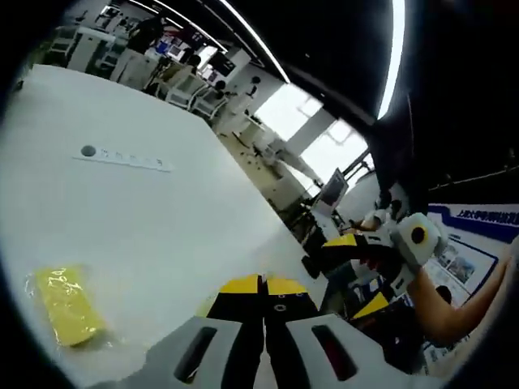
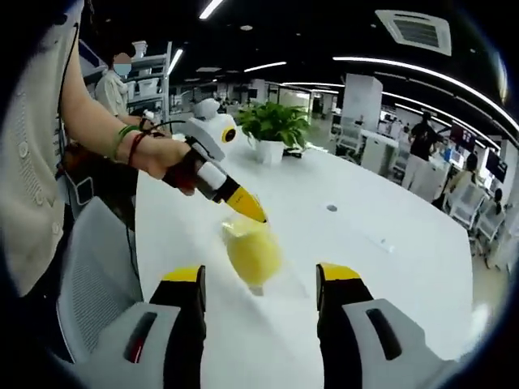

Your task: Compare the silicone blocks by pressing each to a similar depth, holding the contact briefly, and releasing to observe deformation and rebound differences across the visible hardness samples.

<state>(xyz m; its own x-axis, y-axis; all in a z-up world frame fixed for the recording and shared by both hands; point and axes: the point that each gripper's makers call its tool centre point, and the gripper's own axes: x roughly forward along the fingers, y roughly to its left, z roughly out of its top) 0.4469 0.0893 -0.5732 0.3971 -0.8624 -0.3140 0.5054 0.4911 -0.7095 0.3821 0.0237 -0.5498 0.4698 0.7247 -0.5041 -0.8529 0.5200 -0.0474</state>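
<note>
Left tool [image 2: 243,207], jaws together, seemingly presses the yellow silicone block [image 2: 253,253] on the tabletop [image 2: 389,243]. Right tool [image 2: 259,296] hangs wide, near. Off-centre pressure could skid the wrapped block sideways.

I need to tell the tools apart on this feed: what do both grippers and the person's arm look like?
They match. The right gripper has grey jaw bodies with oval slots, black middles and yellow tips. The left gripper has the same black jaws with yellow tips, on a white body. The hand behind it has green and red bands at the wrist; the person wears a cream buttoned top.
</note>
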